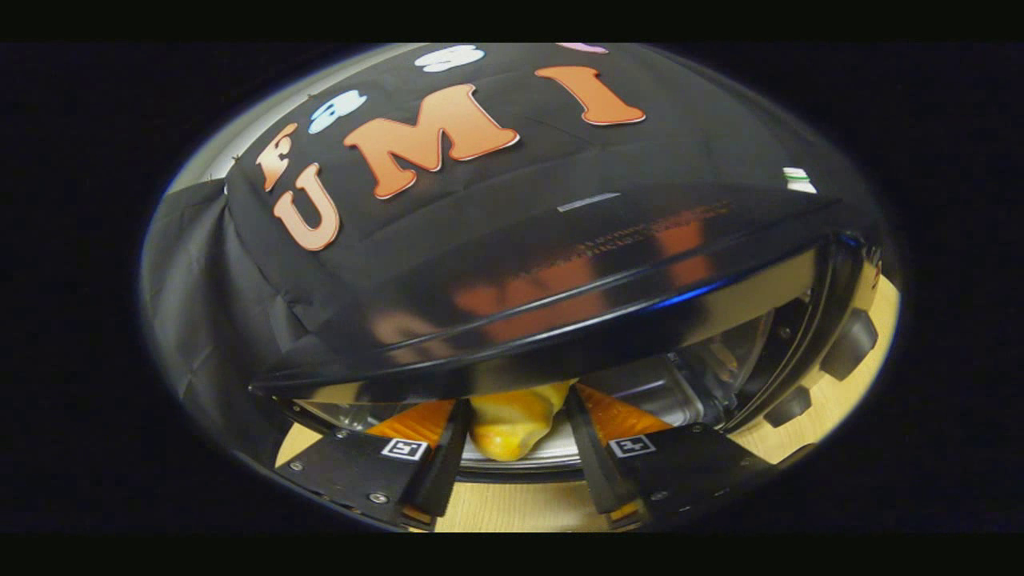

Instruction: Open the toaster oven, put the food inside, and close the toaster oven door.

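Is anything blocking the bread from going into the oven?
Nothing visible does. The gripper holds the bread between its fingers at the toaster oven opening, under the oven's black top. The door cannot be made out.

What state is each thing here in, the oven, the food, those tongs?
Toaster oven: black and glossy, seen from above its top; door position cannot be told from here.
Oven knobs: on the side panel beside the opening, setting unreadable.
Food: yellow-orange piece, between the fingers, at the oven's front.
Tongs: fingers close on either side of the food, apparently gripping it.
Wooden table: under the oven.
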Action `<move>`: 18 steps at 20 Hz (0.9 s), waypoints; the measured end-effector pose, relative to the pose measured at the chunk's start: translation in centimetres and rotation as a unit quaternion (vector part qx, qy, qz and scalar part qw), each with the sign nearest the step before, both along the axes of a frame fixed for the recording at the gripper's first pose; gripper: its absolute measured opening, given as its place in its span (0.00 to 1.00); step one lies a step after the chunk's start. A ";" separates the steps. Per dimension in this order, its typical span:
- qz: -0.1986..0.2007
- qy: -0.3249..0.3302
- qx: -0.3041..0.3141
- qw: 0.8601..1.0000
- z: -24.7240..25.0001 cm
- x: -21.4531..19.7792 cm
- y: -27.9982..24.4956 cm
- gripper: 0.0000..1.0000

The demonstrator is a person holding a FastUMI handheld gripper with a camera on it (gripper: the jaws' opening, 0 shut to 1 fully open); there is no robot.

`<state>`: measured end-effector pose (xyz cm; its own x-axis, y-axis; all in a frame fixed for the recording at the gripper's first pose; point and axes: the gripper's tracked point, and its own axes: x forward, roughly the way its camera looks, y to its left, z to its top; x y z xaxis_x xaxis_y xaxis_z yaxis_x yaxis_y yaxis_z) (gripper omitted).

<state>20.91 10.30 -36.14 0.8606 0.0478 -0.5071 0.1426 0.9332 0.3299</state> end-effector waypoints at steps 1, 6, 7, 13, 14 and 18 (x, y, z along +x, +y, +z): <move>0.003 0.002 -0.010 1.000 0.2 -0.6 -0.1 0.70; 0.026 -0.032 -0.031 0.999 3.9 -4.5 0.0 0.73; 0.031 -0.033 -0.034 0.998 4.4 -5.7 -0.1 0.74; 0.062 0.011 -0.041 0.997 2.0 -17.1 -0.4 0.76; 0.067 0.029 -0.034 0.997 0.8 -18.9 -0.6 0.76; 0.071 0.061 0.003 0.996 -1.0 -23.6 -1.0 0.77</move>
<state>-2.70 9.32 -37.12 0.7764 0.1681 -0.6074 0.0488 0.9449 0.3238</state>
